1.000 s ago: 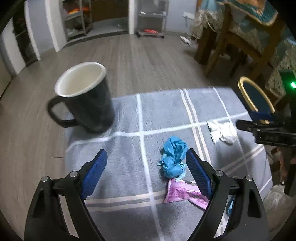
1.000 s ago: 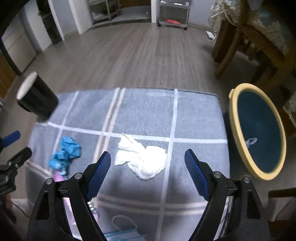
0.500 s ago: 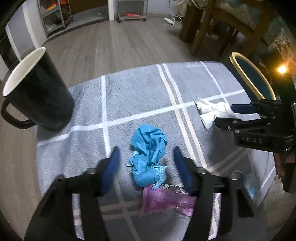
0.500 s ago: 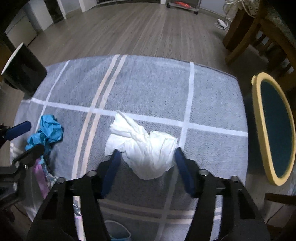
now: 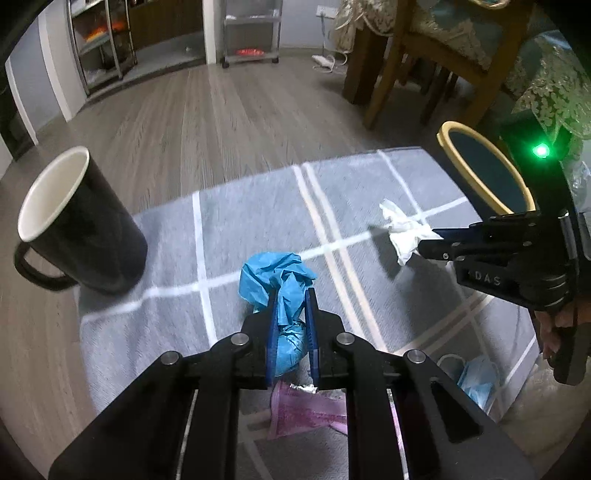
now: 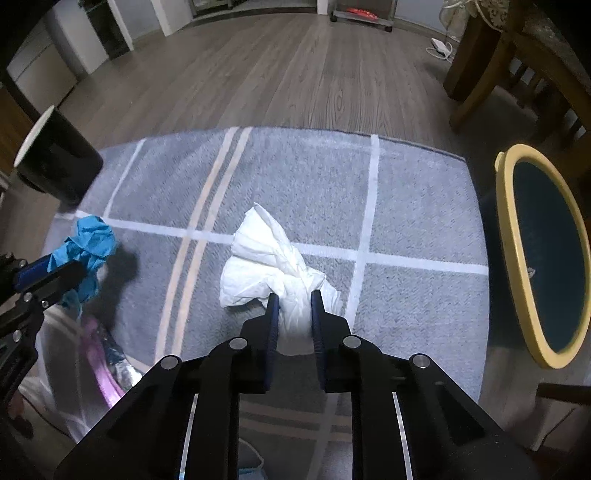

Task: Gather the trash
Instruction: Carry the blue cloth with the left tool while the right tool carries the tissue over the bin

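mug [image 5: 79, 225] left on cloth [image 5: 258, 206] | tissue [image 5: 404, 230] right | bin [image 5: 484, 173] beyond edge

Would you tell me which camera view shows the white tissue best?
The right wrist view: the white tissue sits centred, pinched by the right gripper. The left wrist view shows it small, off to the right.

Floor [image 5: 229, 122]: grey-brown wood-look planks, running away from the camera. Far wall: white pillars [image 5: 212, 29], a dark recess, metal shelving [image 5: 99, 40] at far left. Small wheeled rack [image 5: 251, 33] against the far wall, something red on its lowest shelf. Power strip [image 6: 441, 46] with white cable on the floor near it. Right side: dark wooden chair legs [image 5: 391, 74]; lace cloth [image 5: 546, 85] hanging over furniture. Dim, even light.
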Demonstrator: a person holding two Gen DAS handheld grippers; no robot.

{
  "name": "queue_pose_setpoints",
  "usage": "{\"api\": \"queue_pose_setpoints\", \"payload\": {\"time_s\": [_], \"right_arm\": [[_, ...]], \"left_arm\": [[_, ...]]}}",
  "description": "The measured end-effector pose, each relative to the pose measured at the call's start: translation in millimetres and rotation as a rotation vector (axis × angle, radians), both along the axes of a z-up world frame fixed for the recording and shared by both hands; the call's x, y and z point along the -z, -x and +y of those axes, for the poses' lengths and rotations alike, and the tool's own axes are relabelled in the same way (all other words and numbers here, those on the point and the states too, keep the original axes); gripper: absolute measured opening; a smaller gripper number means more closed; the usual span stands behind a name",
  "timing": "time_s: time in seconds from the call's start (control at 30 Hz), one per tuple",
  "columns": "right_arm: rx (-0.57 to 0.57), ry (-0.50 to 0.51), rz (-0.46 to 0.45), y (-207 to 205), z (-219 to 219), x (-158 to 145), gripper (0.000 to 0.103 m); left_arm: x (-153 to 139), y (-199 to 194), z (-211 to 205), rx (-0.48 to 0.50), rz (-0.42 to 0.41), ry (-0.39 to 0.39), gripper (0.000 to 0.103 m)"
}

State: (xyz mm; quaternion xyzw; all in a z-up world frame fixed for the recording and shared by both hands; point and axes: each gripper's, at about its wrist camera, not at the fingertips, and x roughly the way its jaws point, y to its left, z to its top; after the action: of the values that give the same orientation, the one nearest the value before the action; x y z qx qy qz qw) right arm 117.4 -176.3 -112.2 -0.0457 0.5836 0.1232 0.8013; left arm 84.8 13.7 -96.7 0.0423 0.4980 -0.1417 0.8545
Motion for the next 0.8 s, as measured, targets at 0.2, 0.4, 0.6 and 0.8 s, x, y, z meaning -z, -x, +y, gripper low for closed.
{"api": "queue_pose_setpoints", "payload": {"time_s": [0.2,0.4,0.6,0.8], "right_arm": [[0.017,-0.034,-0.032,6,-7,-19,0.018],[0.073,-0.102,-0.112,-9,-42,-67,0.018],[0.094,-0.12,-0.203,-15,-86,-124,0.018],[0.129,-0.091,-0.26,-17,-144,-142,0.018]], "left_arm": [[-16,5,-6,0.026,-0.045,-0.025,0.013],[-46,8,-27,0.076,-0.114,-0.024,0.013],[-91,4,-63,0.125,-0.204,0.01,0.013],[-115,-9,-113,0.185,-0.217,0.075,0.013]]}}
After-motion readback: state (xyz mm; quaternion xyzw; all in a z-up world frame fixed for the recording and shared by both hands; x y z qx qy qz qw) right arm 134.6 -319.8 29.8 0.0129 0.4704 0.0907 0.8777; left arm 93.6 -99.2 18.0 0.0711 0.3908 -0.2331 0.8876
